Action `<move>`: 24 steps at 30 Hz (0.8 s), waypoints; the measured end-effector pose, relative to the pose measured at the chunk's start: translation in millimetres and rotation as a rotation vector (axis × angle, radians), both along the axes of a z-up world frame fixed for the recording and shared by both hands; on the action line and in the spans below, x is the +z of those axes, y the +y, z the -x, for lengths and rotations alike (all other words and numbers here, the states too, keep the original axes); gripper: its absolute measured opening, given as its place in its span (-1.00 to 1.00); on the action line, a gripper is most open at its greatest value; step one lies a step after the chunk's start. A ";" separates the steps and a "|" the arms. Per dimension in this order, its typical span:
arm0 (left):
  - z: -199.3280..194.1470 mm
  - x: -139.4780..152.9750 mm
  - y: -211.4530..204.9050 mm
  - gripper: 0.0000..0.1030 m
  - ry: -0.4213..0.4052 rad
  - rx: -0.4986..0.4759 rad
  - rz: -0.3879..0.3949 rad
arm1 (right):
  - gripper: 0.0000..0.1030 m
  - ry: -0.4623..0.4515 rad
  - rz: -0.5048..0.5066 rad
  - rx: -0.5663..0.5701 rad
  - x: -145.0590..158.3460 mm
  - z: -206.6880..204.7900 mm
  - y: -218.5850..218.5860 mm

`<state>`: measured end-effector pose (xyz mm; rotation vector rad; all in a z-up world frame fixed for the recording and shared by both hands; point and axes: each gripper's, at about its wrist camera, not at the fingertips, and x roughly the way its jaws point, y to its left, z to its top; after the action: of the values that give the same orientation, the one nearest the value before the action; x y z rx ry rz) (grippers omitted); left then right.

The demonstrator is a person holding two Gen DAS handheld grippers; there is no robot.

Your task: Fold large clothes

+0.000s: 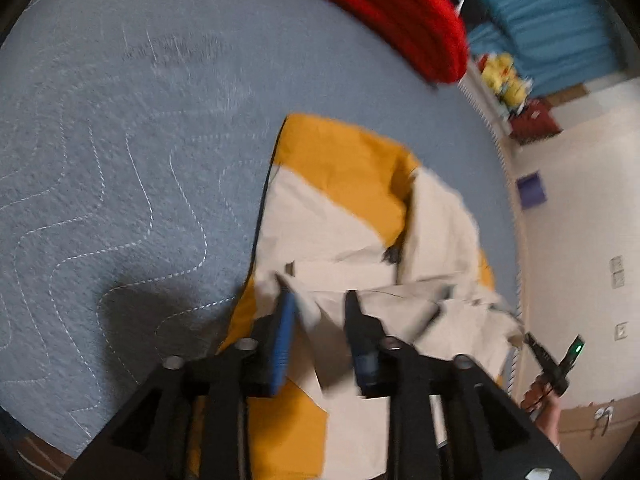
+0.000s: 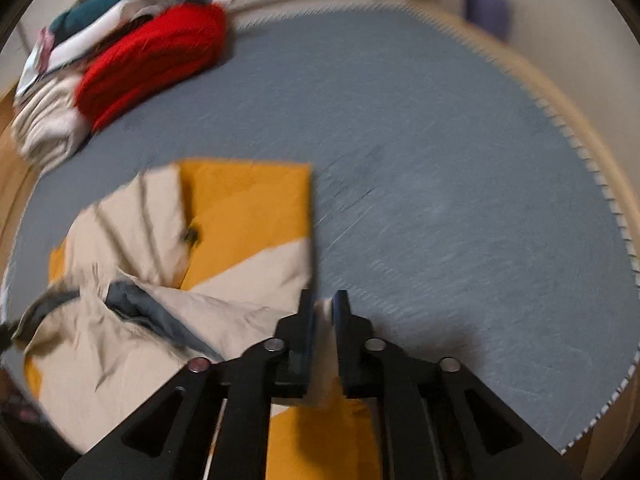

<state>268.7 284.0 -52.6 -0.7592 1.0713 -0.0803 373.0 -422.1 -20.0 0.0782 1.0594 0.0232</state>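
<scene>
A large jacket in mustard yellow and beige lies partly folded on a blue-grey quilted mat. In the right wrist view its grey lining shows at the left. My left gripper is low over the near edge of the jacket. Its jaws stand apart and a loose beige fold lies between them. My right gripper is at the jacket's near right corner. Its jaws are only narrowly apart, and a strip of beige cloth fills the gap.
A pile of folded clothes with a red knit on top sits at the mat's far side. Behind it are teal fabric and yellow soft toys. A black device with a green light shows at the right edge.
</scene>
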 end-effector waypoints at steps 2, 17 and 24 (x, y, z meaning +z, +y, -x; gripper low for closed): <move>11.5 12.1 3.6 -0.28 -0.057 0.017 -0.014 | -0.66 -0.079 -0.016 -0.042 17.1 11.3 -9.0; 5.5 -17.8 -15.6 -0.22 0.103 -0.091 -0.212 | -0.18 0.241 -0.067 0.109 -54.8 24.7 1.3; -12.6 -44.3 -31.2 -0.24 0.208 -0.167 -0.277 | -0.35 0.290 -0.033 0.153 -68.3 26.4 10.9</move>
<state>281.2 252.8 -96.8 -0.4332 1.3117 0.0059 346.6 -411.2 -88.3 0.0306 1.3535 0.1718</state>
